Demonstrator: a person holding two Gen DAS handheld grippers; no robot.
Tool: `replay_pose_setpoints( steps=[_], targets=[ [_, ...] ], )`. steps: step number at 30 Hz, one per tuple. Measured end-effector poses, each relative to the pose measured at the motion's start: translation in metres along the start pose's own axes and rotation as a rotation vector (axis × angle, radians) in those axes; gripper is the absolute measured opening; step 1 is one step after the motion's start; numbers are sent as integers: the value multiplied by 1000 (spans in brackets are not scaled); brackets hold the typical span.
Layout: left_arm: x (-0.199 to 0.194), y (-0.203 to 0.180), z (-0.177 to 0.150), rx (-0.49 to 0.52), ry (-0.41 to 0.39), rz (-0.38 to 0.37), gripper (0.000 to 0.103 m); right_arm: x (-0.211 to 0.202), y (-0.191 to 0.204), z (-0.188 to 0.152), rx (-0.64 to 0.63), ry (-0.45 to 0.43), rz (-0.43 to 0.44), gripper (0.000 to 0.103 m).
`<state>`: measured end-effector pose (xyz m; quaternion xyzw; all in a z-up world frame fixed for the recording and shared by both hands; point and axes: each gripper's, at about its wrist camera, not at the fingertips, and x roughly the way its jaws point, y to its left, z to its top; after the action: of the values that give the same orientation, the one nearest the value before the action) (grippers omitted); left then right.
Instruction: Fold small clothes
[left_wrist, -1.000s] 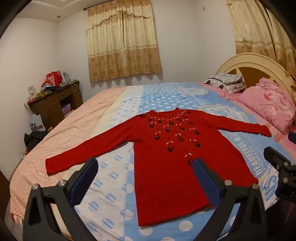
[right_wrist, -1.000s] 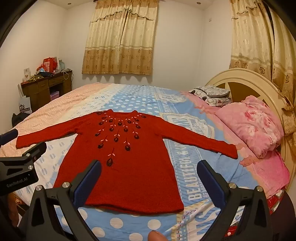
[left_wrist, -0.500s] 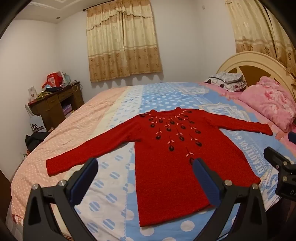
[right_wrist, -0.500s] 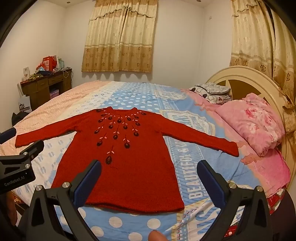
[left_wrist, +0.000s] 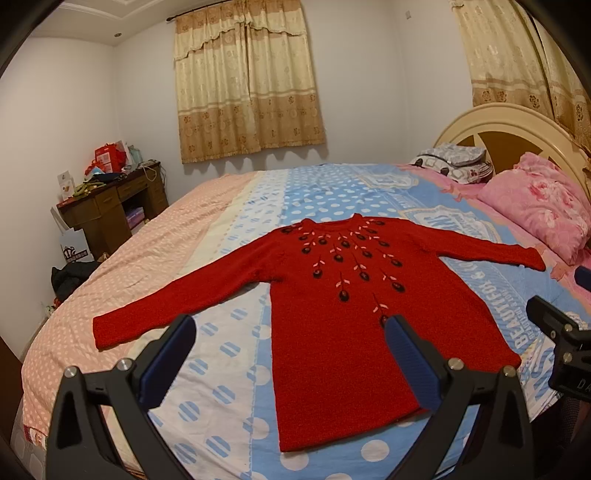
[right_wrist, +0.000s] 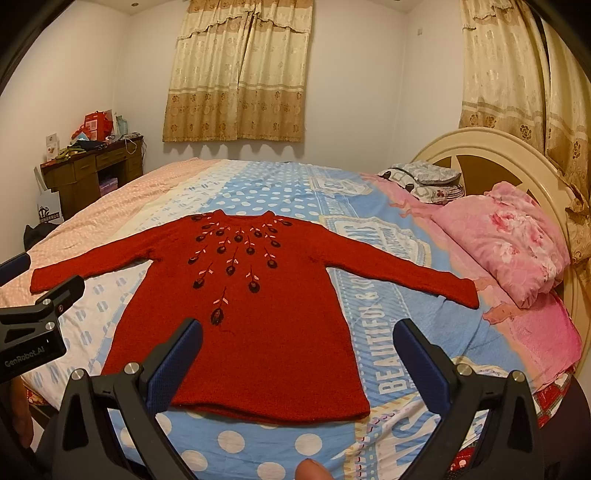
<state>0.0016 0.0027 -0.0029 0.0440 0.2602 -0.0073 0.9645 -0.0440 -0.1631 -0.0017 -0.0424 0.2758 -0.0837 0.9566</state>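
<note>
Red sweater (left_wrist: 351, 314) lies flat and face up on the bed (left_wrist: 229, 354), both sleeves spread out, hem toward the cameras, neckline toward the far curtain (left_wrist: 247, 77); dark flower embroidery fans down from the collar. Left claw (left_wrist: 290, 332) wide open, empty, hovering above the near bed edge over the sweater's lower left; right claw (right_wrist: 297, 336) also wide open, empty, over the hem area; neither touches fabric. Pink pillow (right_wrist: 506, 240) sits by the headboard (right_wrist: 491, 147), apart from the right sleeve cuff; cluttered wooden desk (left_wrist: 110, 206) stands against the far left wall.
</note>
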Motion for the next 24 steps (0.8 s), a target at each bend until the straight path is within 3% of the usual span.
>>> replay_pose_setpoints(
  steps=[24],
  targets=[
    [0,1,0,-1,-2,-1,103,2,0,0,-3,3,-2,102]
  ],
)
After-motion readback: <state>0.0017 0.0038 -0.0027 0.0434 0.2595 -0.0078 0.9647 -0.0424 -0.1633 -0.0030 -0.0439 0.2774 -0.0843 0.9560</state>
